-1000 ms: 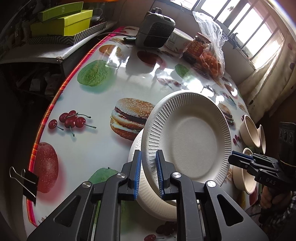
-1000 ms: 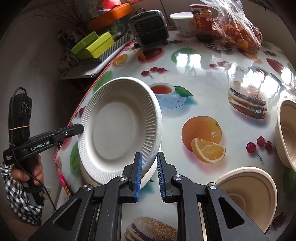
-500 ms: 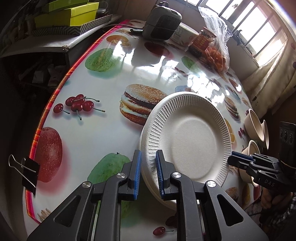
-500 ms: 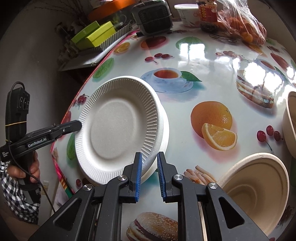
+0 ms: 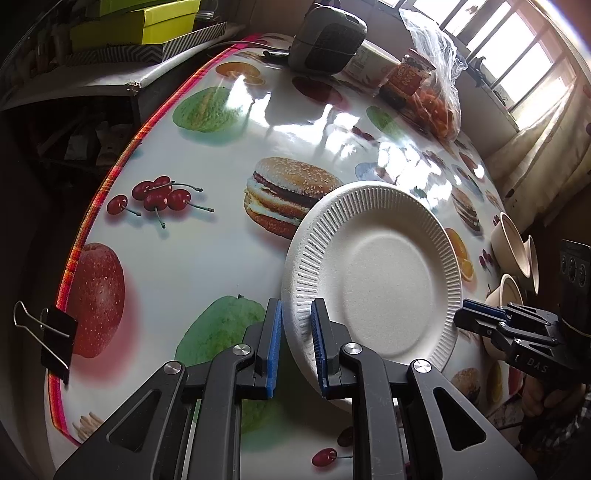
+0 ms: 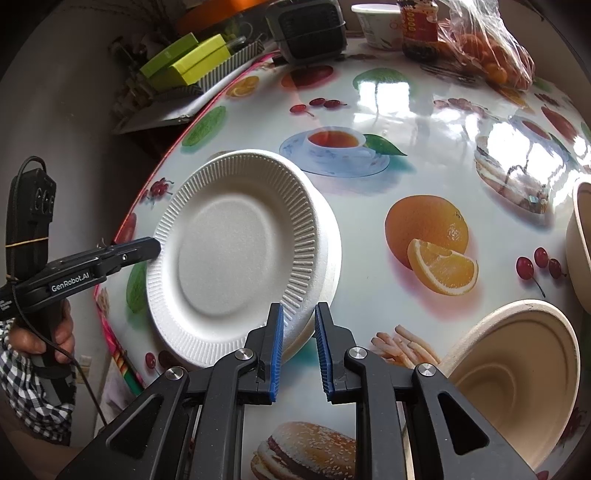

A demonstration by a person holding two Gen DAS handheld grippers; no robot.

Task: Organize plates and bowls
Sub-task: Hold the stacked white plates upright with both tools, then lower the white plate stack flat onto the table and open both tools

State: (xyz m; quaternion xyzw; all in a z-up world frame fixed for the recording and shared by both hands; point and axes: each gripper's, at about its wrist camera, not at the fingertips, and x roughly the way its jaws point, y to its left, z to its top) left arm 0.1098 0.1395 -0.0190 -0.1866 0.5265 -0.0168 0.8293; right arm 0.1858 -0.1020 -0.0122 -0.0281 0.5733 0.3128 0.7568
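A white paper plate [image 5: 384, 280] rests on top of a stack of white plates [image 6: 325, 258] near the table's left edge; it also shows in the right wrist view [image 6: 229, 254]. My left gripper [image 5: 295, 343] has its jaws around the top plate's rim, pads slightly apart from it. My right gripper [image 6: 299, 343] is partly open and empty, at the near edge of the stack. Tan bowls [image 6: 517, 373] stand to the right, and also show in the left wrist view [image 5: 513, 251].
The round table [image 5: 221, 155] has a fruit-and-burger print cloth. A black heater [image 5: 325, 33], a jar [image 5: 406, 77], a bag of oranges [image 5: 436, 99] and a white tub [image 6: 376, 22] stand at the back. Green boxes [image 5: 140, 22] sit on a shelf at left. A binder clip [image 5: 55, 339] grips the table edge.
The tilted top plate has come down onto the stack. My left gripper's jaws have widened a little around its rim. Both grippers have moved nearer the table.
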